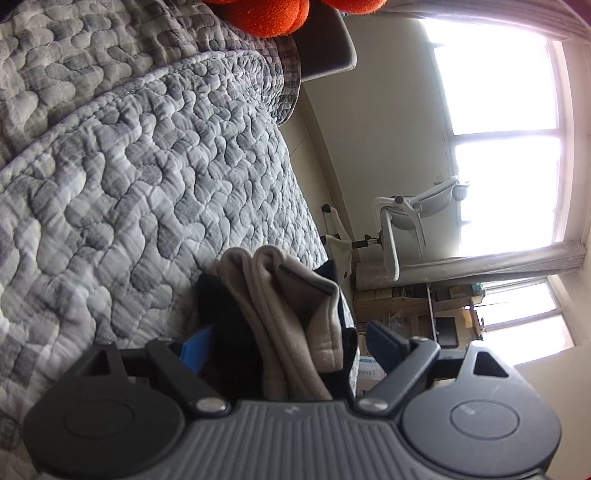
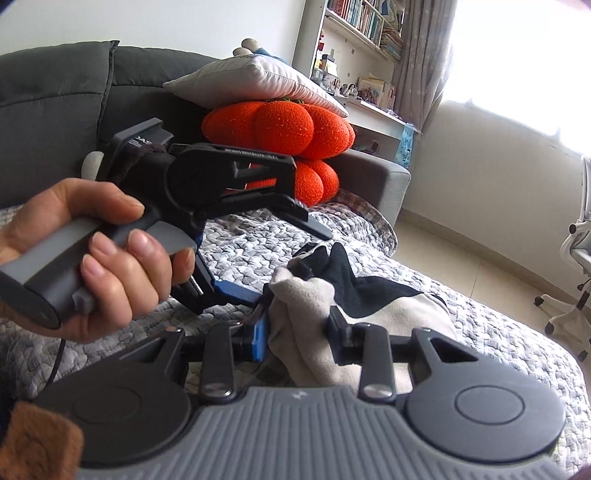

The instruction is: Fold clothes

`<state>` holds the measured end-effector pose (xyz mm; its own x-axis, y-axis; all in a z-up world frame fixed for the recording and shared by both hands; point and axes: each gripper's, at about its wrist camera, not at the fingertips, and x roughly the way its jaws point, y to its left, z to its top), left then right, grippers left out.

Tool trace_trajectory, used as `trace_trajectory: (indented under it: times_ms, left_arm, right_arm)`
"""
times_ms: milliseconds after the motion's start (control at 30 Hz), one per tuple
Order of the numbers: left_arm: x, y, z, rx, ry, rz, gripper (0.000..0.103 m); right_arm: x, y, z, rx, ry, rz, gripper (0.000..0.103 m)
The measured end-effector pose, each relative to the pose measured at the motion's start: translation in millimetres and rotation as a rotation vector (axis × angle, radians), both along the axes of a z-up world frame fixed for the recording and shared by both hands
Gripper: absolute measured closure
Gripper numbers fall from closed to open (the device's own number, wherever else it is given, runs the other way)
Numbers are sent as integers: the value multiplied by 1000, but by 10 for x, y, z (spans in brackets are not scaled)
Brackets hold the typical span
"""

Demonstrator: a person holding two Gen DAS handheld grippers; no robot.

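A beige garment with black parts (image 2: 391, 317) lies on the quilted grey bed cover (image 2: 498, 332). My right gripper (image 2: 297, 332) has its jaws around a bunched beige fold of it (image 2: 295, 295). In the left wrist view the same beige and black cloth (image 1: 295, 325) stands between the jaws of my left gripper (image 1: 291, 343), which are wide apart. The left gripper, held in a hand (image 2: 92, 254), also shows in the right wrist view (image 2: 288, 254) just left of the fold and rolled on its side.
Orange pumpkin cushions (image 2: 280, 129) and a grey pillow (image 2: 258, 81) sit against the dark sofa back (image 2: 55, 81). A white office chair (image 1: 402, 229) stands by the window (image 1: 509, 129). Shelves (image 2: 354, 22) line the far wall.
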<state>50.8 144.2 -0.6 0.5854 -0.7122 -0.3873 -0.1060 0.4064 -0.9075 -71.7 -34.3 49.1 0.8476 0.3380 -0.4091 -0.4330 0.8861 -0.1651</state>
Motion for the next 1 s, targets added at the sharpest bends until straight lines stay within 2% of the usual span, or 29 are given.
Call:
trace_trajectory:
  times_ms: [133, 300, 567, 700, 767, 833, 1000]
  left_arm:
    - [-34, -22, 57, 37, -12, -15, 15]
    - [-16, -51, -16, 44, 8, -9, 15]
    - [104, -118, -35, 61, -45, -2, 14]
    - [106, -168, 2, 113, -91, -29, 15]
    - [102, -185, 33, 152, -105, -34, 21]
    - [99, -220, 70, 202, -119, -42, 36]
    - [122, -302, 119, 315, -140, -52, 52]
  right_arm:
    - [21, -24, 11, 25, 0, -7, 68]
    - [19, -11, 11, 23, -1, -6, 68]
    - [-41, 50, -112, -27, 21, 44, 68]
    - [-53, 74, -143, -42, 22, 52, 68]
    - [-57, 68, -139, -38, 20, 51, 68]
    - [-57, 61, -141, -34, 22, 51, 68]
    - [-58, 76, -178, -30, 31, 53, 66]
